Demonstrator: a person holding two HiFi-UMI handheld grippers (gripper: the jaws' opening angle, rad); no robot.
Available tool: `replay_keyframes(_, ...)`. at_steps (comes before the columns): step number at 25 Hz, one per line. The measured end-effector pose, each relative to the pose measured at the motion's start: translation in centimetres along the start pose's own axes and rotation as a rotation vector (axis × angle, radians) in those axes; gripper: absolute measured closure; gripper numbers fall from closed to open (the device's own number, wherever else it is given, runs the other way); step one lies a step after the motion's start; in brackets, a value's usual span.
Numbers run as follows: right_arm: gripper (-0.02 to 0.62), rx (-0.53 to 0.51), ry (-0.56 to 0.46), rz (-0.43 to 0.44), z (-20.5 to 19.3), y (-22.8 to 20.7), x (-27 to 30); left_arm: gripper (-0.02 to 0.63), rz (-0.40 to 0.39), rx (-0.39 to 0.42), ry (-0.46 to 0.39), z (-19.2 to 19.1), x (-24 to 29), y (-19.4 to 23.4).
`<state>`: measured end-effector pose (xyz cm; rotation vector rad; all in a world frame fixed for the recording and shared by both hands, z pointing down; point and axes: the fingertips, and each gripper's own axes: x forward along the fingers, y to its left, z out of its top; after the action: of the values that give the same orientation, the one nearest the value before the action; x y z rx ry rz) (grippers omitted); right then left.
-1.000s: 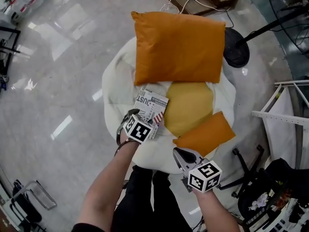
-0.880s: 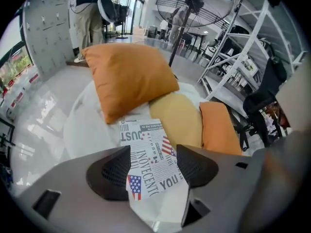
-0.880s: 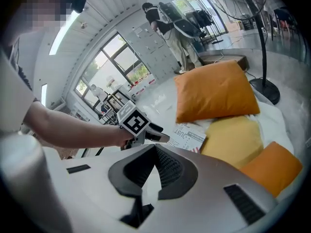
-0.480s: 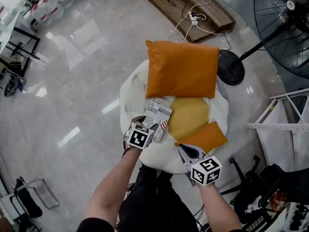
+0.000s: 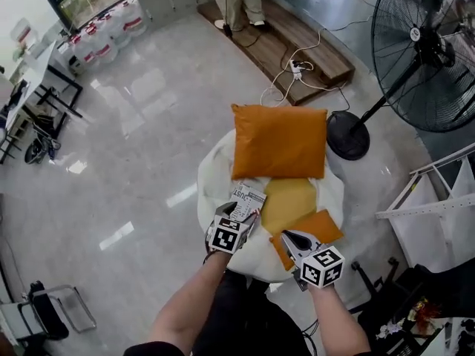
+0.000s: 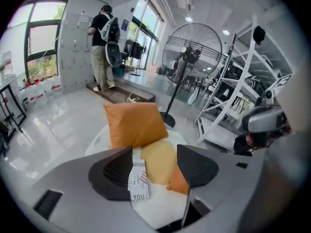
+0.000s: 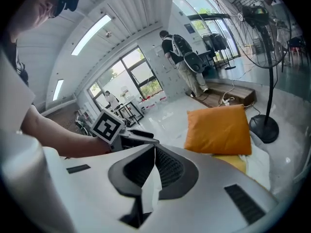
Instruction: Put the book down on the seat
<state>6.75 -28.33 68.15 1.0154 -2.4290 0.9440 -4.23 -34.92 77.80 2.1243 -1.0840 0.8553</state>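
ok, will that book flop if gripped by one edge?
The book looks thin and soft-covered, so probably sags from an edge grip; likely light. Pushed on the soft white seat, it may dig in rather than slide.

The only print that can be read is on the book (image 5: 247, 200), which lies just in front of the large orange cushion (image 5: 280, 141). In the head view the top line of its front seems to read "JUST", though the letters are small there. In the left gripper view the book (image 6: 138, 181) shows "YOU" in dark capitals at its near edge, below a red-striped, flag-like patch. The lines between are too fine to read. The cubes on the left gripper (image 5: 239, 212) and right gripper (image 5: 288, 237) carry black-and-white square markers, which are patterns without letters or numbers.
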Motion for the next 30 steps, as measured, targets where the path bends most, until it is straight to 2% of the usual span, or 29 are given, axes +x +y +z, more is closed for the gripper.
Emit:
replay_keyframes(5,0.578,-0.019,-0.029,-0.024,1.6,0.4,-3.6,0.33,0.001,-0.022,-0.086,3.8,-4.5,-3.1)
replay_keyframes(9,0.578,-0.008,-0.06,-0.038,2.5,0.6,-6.6,0.407,-0.062,-0.045,-0.141,5.7,-7.4,-5.8)
replay_keyframes(12,0.578,-0.02,-0.083,-0.043,3.0,1.1,-8.8,0.425,-0.083,-0.042,-0.153,6.3,-9.2,-7.4)
replay_keyframes(14,0.578,-0.033,-0.091,-0.045,3.2,1.4,-10.3,0.447,-0.062,-0.004,-0.178,7.0,-10.7,-8.3)
replay_keyframes(17,0.578,-0.041,-0.103,-0.046,3.6,2.1,-12.2,0.524,-0.008,0.096,-0.204,7.9,-13.2,-9.3)
replay_keyframes(19,0.578,-0.046,-0.118,-0.047,3.9,2.7,-13.2,0.546,0.011,0.126,-0.229,8.6,-14.7,-9.9)
replay_keyframes(24,0.578,-0.031,-0.169,-0.048,3.8,4.2,-16.4,0.591,-0.008,0.172,-0.286,9.9,-17.8,-13.2)
replay_keyframes(30,0.578,-0.034,-0.201,-0.008,3.5,6.1,-18.2,0.603,-0.012,0.252,-0.336,11.3,-21.3,-15.4)
